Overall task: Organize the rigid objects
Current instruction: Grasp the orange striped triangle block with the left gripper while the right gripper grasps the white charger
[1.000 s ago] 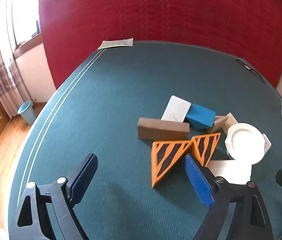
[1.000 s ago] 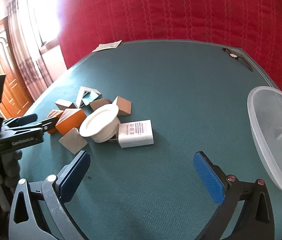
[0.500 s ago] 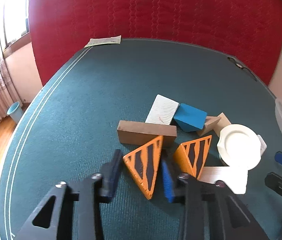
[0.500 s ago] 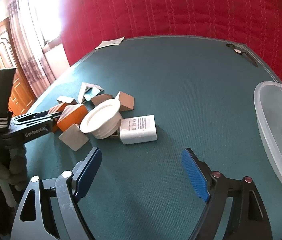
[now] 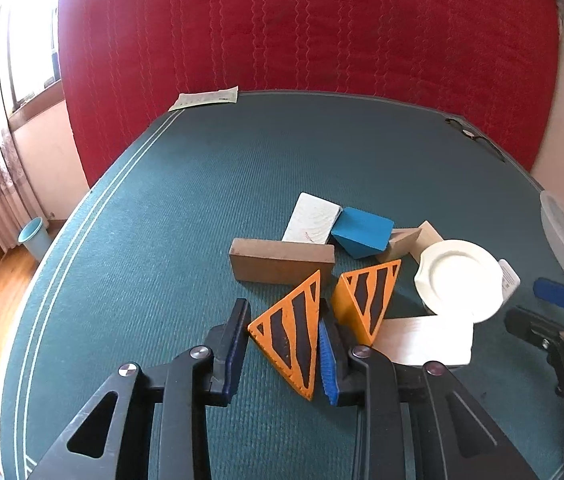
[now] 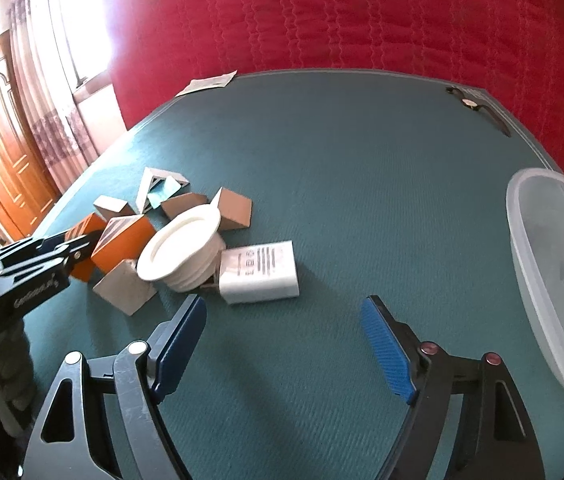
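On the green table (image 5: 161,220), the left tool (image 5: 284,344) pinches a striped orange wedge (image 5: 292,340) to lift it from the pile, while the right tool (image 6: 284,350) waits spread near the clear tub (image 6: 554,280).

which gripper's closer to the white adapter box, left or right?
Right. The right gripper hangs open just short of the white adapter box; the left gripper sits across the pile, jaws around an orange striped wedge.

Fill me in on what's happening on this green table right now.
The left gripper is clamped on an orange striped wedge at the near edge of a pile of blocks. The right gripper hovers open over bare green table, near a white box and beside a clear plastic container.
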Demonstrator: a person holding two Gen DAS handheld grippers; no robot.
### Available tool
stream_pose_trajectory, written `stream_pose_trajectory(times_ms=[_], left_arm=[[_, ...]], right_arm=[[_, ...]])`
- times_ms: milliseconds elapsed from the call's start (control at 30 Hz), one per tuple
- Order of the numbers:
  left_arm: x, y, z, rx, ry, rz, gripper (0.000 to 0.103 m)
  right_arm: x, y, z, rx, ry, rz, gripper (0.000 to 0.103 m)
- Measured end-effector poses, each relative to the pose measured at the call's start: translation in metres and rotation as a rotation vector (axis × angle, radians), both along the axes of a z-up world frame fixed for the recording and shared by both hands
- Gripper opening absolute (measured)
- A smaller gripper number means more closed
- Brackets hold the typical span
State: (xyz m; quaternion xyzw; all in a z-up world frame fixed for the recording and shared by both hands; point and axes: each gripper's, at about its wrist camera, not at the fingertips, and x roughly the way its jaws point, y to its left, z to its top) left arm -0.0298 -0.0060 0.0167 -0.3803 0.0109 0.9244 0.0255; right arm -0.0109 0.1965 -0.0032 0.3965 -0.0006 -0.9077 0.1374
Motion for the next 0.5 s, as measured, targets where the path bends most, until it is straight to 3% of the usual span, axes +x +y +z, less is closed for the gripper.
stream_pose_trajectory(times_ms=[200,400,500], left_arm=[[0.001,-0.001,0.0,0.005,-0.002,0.01,0.033],[0.002,0.0,0.0,0.004,0.001,0.01,0.033],[0.002,0.001,0.0,0.004,0.0,0.011,0.033]], right_arm=[[-0.012,-0.006,-0.003,0.014,-0.002,0.002,0.07],[-0.011,-0.012,-0.005,0.029,0.002,0.029,0.047],[-0.008,-0.014,-0.006,0.038,0.007,0.031,0.044]])
